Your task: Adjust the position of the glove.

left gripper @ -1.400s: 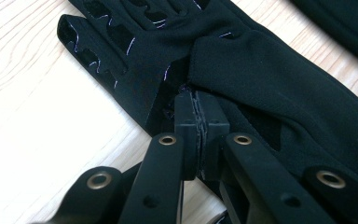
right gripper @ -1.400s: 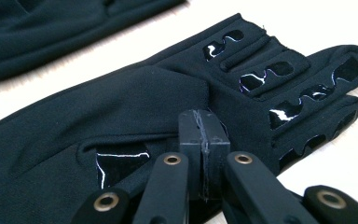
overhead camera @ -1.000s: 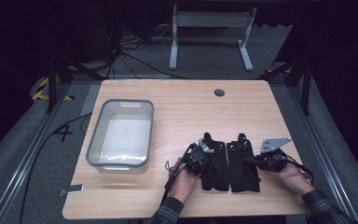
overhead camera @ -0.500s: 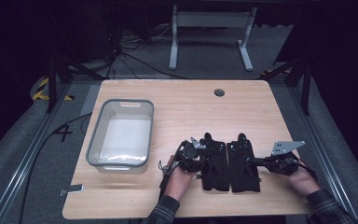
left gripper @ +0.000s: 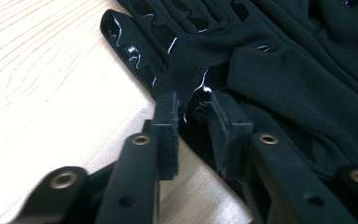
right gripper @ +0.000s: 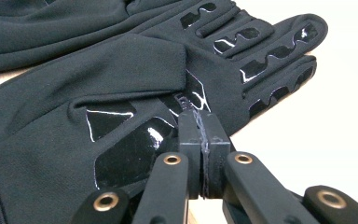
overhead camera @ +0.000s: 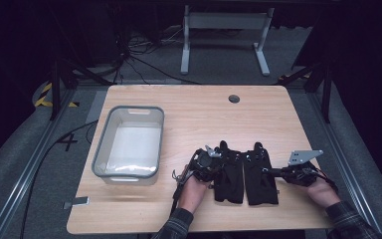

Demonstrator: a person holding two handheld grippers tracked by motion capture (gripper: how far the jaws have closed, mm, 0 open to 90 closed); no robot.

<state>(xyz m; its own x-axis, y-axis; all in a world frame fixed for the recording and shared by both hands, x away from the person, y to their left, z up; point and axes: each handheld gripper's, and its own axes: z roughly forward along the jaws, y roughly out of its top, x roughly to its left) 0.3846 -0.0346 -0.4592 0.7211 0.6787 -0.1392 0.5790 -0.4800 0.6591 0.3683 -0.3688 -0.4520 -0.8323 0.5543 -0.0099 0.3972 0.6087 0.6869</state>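
Two black gloves lie side by side, touching, near the front edge of a light wooden table (overhead camera: 194, 107), right of its middle; their fingers point away from the person. The left glove (overhead camera: 230, 172) and the right glove (overhead camera: 260, 174) carry glossy grip patches on the fabric, seen closely in both gripper views. The left gripper (overhead camera: 218, 162), held in the person's left hand (overhead camera: 195, 191), meets the left glove from its outer edge. In the left gripper view this gripper (left gripper: 192, 114) has its jaws a small way apart, having just been closing, with the edge of the left glove (left gripper: 270, 70) at the gap between the pads; the pads do not visibly press on the cloth. The right gripper (overhead camera: 277, 173), held in the right hand (overhead camera: 321, 191), reaches the right glove from its outer side and carries a grey three-cornered plate on top. In the right gripper view this gripper (right gripper: 203, 122) has its jaws pressed together, the tips resting at the palm of the right glove (right gripper: 98, 93); whether a fold of fabric is caught between them cannot be told. A clear plastic bin (overhead camera: 104, 167) stands on the left part of the table, well apart from the gloves. A round grommet (overhead camera: 234, 98) sits near the far edge of the table.
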